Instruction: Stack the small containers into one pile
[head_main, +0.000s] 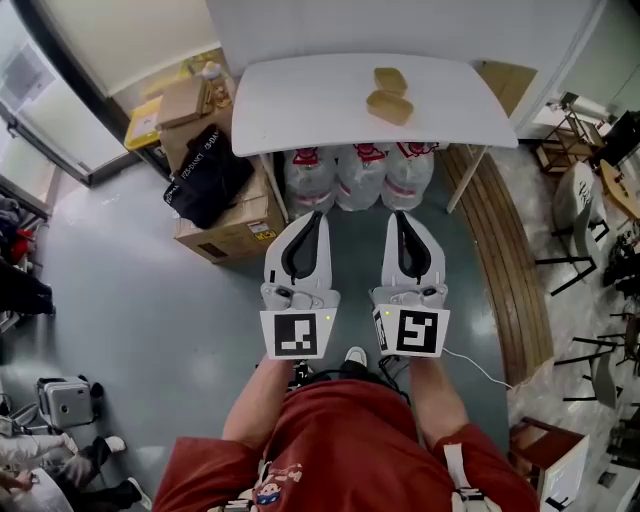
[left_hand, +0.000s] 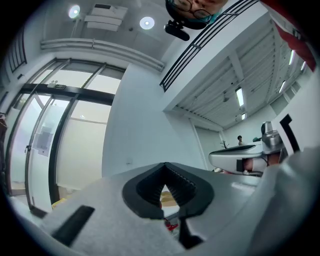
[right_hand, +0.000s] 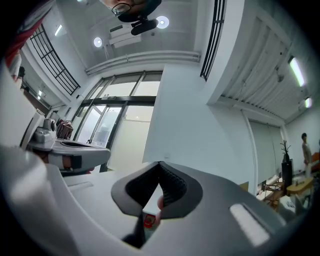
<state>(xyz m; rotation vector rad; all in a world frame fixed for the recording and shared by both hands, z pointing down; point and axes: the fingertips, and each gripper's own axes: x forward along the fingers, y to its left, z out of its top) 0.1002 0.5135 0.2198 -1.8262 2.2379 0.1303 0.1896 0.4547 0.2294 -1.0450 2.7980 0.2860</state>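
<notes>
Two tan small containers lie side by side on the white table (head_main: 300, 100) at the far middle, one (head_main: 390, 80) behind the other (head_main: 389, 106). My left gripper (head_main: 315, 215) and right gripper (head_main: 400, 215) are held next to each other over the floor, well short of the table and pointing toward it. Both are shut with nothing between the jaws. In the left gripper view the closed left gripper (left_hand: 164, 165) points upward, and a sliver of a tan container (left_hand: 168, 197) shows through the gap below. The right gripper view shows the right gripper (right_hand: 160, 163) closed on nothing.
Three white plastic bags (head_main: 360, 175) sit under the table. Cardboard boxes (head_main: 225, 225) and a black bag (head_main: 205, 175) stand at its left. A wooden bench (head_main: 505, 260) runs along the right, with chairs (head_main: 585, 220) beyond it.
</notes>
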